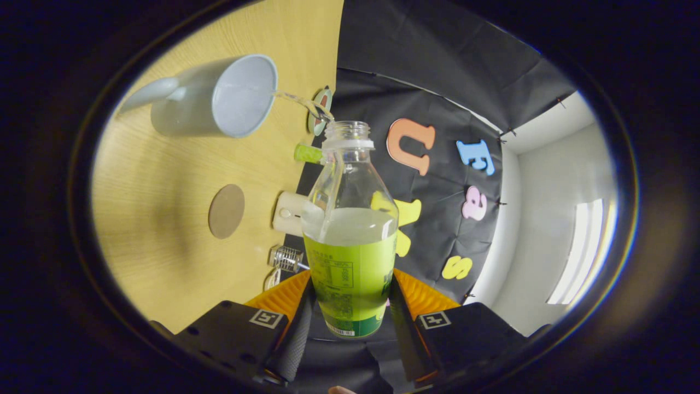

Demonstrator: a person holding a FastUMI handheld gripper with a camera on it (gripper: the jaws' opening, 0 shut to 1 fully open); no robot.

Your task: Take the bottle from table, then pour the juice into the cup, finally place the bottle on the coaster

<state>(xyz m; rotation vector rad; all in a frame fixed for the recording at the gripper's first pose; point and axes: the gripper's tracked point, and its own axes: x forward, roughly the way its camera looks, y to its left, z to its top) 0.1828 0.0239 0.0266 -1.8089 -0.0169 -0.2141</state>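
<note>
Wooden desk [164, 230] lies bare around your one round coaster [226, 210] at centre left, while your gripper [350, 306] clamps one bottle [350, 241], its stream reaching one cup [219, 98] upper left.

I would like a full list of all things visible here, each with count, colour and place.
bottle: 1, clear with green label, uncapped, held between the fingers, tipped toward the cup
stream: 1, clear, from bottle mouth into the cup
cup: 1, light grey-blue, on the table beyond the bottle
coaster: 1, brown, round, on the table beside the bottle
cap: 1, green, on the table near the bottle neck
white item: 1, at the table edge
metal item: 1, silver, near the fingers
table: 1, light wood
gripper: 1, shut on the bottle
</note>
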